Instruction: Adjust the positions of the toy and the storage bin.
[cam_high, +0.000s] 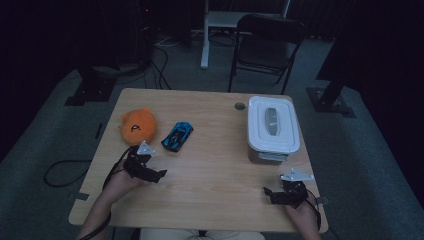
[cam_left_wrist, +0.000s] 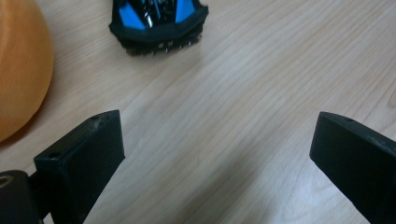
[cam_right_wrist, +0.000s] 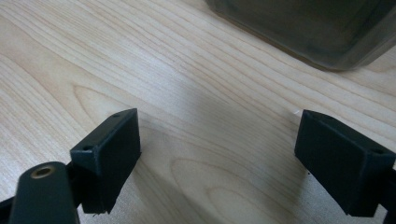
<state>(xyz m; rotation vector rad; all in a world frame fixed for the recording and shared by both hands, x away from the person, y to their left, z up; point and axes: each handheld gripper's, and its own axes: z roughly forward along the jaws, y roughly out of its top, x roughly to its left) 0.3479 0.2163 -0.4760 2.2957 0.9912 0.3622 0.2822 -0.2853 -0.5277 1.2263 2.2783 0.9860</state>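
Note:
On the wooden table (cam_high: 210, 165) lie an orange plush toy (cam_high: 137, 126) at the left and a blue and black toy car (cam_high: 177, 136) just right of it. A lidded white storage box (cam_high: 273, 128) stands at the right. My left gripper (cam_high: 156, 175) rests open on the table just in front of the plush and car; its view has the car's end (cam_left_wrist: 159, 28) ahead and the plush (cam_left_wrist: 21, 70) at the left. My right gripper (cam_high: 270, 194) is open near the front right edge, with the box's dark wall (cam_right_wrist: 308, 28) ahead. Nothing sits between either pair of jaws.
A black folding chair (cam_high: 267, 45) and a white table leg (cam_high: 205, 35) stand on the grey floor beyond the table. Cables (cam_high: 65, 170) trail on the floor at the left. A round grommet hole (cam_high: 240, 106) sits by the box.

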